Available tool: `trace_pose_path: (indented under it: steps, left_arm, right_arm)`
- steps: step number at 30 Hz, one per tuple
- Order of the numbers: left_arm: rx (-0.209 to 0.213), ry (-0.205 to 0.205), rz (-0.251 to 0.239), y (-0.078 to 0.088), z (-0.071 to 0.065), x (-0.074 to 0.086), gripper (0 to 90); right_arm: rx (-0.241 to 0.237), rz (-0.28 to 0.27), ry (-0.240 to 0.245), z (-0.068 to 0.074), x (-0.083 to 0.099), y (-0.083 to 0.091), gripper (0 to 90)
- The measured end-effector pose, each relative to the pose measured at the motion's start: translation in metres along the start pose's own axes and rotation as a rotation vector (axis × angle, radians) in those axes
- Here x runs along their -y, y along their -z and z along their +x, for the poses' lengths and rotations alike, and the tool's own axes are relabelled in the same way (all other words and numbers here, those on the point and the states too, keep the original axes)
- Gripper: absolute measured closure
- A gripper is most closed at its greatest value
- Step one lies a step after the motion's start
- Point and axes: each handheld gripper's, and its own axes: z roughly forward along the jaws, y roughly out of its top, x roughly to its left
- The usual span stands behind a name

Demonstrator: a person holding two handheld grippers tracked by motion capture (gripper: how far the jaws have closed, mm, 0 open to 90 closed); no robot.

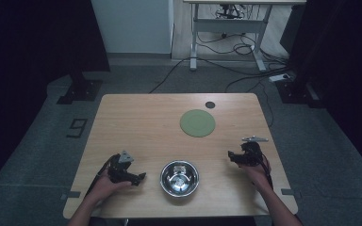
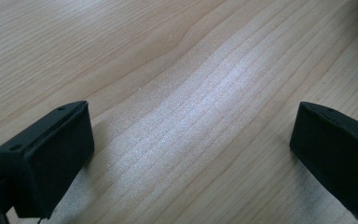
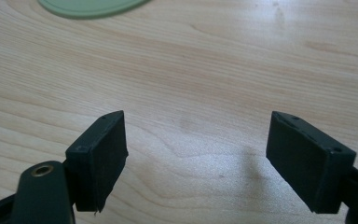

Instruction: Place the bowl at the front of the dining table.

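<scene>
Across the high view, a light wooden table (image 1: 146,122) takes up the middle of the frame. A shiny steel bowl (image 1: 179,178) sits low at centre, near the person's edge, with something pale and hard to make out inside it. A flat green disc (image 1: 197,123) lies above it and slightly right, well apart from the bowl, and a small dark round mark (image 1: 210,104) sits near the far edge. The left gripper (image 1: 140,177) rests at lower left, just beside the bowl, held by a hand entering from the bottom. The right gripper (image 1: 230,156) sits at lower right, a little farther from the bowl. Neither touches the bowl or disc, so the work looks barely begun, with every grasp and move left to do. Grey carpet, black curtains, a white desk frame and loose cables fill the top of the frame

Low in the left gripper view, the left gripper (image 2: 191,154) has its two black jaws spread wide with nothing between them, over bare wood grain

Low in the right gripper view, the right gripper (image 3: 196,158) also has its jaws wide apart and empty, and the green disc's edge peeks in at upper left (image 3: 91,7)
</scene>
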Motion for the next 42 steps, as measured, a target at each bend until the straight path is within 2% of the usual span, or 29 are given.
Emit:
trace_pose_path:
  steps: [16, 42]
  left_arm:
    - [0.0, 0.0, 0.0, 0.0, 0.0, 0.0, 0.0]
    - [0.0, 0.0, 0.0, 0.0, 0.0, 0.0, 0.0]
  right_arm:
    - [-0.093, -0.052, 0.005, 0.006, -0.006, 0.022, 21.7]
    - [-0.176, -0.077, 0.057, 0.028, -0.007, 0.035, 23.0]
